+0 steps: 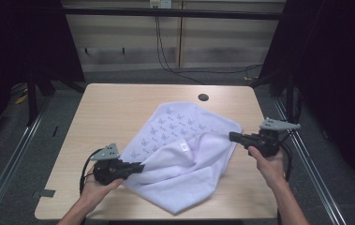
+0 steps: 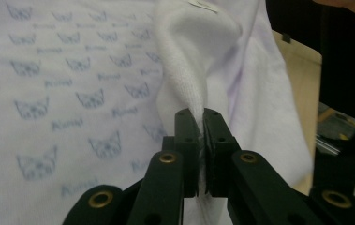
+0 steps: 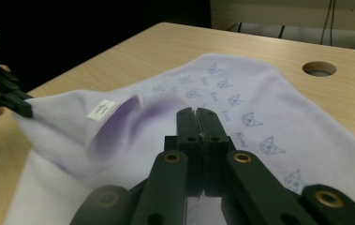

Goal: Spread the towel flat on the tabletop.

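Observation:
A pale lilac towel (image 1: 175, 136) printed with small cat faces lies spread on the wooden table (image 1: 109, 108), its near edge lifted into a fold. My left gripper (image 1: 141, 166) is at the fold's left end, and in the left gripper view (image 2: 202, 115) the jaws are shut on a ridge of the towel (image 2: 72, 70). My right gripper (image 1: 232, 137) is at the towel's right edge. In the right gripper view (image 3: 196, 112) its jaws are shut with thin cloth pinched low between them, over the towel (image 3: 250, 93). A white label (image 3: 101, 109) sits on the raised fold.
A round cable hole (image 1: 203, 97) is in the table behind the towel. Bare wood surrounds the towel on the left and far sides. Dark curtains flank the table, cables hang at the back wall, and metal rails run along the floor on both sides.

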The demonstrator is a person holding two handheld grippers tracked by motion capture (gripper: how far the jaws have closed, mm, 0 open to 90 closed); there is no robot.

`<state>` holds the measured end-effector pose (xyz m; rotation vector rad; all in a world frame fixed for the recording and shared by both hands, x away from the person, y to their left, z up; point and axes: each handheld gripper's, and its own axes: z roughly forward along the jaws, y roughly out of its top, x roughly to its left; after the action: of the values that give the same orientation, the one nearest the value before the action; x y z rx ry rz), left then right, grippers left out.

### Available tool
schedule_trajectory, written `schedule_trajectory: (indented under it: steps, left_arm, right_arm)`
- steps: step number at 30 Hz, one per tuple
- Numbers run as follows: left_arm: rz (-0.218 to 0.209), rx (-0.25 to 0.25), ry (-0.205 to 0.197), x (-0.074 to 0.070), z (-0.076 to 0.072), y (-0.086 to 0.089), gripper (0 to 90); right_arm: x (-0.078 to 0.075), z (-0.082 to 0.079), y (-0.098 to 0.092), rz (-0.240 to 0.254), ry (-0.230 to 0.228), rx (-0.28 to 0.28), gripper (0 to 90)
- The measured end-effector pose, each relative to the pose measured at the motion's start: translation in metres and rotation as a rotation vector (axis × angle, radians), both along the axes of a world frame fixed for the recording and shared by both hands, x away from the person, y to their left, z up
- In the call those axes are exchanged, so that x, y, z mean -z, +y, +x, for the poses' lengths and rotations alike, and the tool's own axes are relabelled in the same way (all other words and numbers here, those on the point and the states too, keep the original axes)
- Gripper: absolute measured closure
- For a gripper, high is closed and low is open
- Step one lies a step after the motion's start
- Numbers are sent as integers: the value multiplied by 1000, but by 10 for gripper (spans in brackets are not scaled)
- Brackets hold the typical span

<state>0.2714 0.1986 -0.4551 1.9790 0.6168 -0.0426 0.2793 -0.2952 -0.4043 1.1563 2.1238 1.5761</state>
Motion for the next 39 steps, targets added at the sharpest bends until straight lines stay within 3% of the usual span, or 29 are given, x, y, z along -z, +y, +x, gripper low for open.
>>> schedule_trajectory:
  steps: [4,6,8,11,14,15,17,19,21,22,26,33,35,36,38,39]
  left_arm:
    - [55,69,55,12,-18,9,822]
    - [52,132,93,16,-24,7,778]
    - [45,154,96,17,-26,5,730]
    - [-14,114,95,11,-14,2,668]
    - [-83,58,113,6,7,-7,653]
    - [-78,40,113,5,15,-13,656]
    - [-43,18,97,6,28,-29,667]
    - [1,42,114,11,38,-50,668]
    - [92,54,91,19,44,-72,649]
    - [115,58,101,24,47,-81,628]
    - [158,69,115,33,55,-106,617]
    - [216,202,140,42,41,-124,520]
    - [227,263,135,42,35,-125,594]
    - [217,287,151,42,33,-125,688]
    - [216,309,131,42,28,-124,848]
    - [210,305,98,38,24,-121,860]
  right_arm:
    - [14,-35,-4,-22,34,-36,888]
    - [30,-49,-4,-23,79,-50,888]
    - [45,-61,-2,-20,112,-65,888]
    - [54,-72,3,-49,154,-91,888]
    - [57,-74,5,-51,157,-92,887]
    - [58,-72,5,-50,155,-92,887]
    - [58,-70,5,-52,158,-88,887]
    - [59,-67,5,-52,158,-89,887]
    - [60,-64,6,-52,158,-91,887]
    - [60,-63,7,-51,160,-89,886]
    - [60,-60,7,-49,159,-92,886]
    - [60,-60,6,-44,154,-95,885]
    - [61,-60,5,-42,156,-96,885]
    - [60,-60,5,-41,156,-98,885]
    - [59,-61,6,-36,156,-99,885]
    - [58,-62,6,-32,149,-99,885]
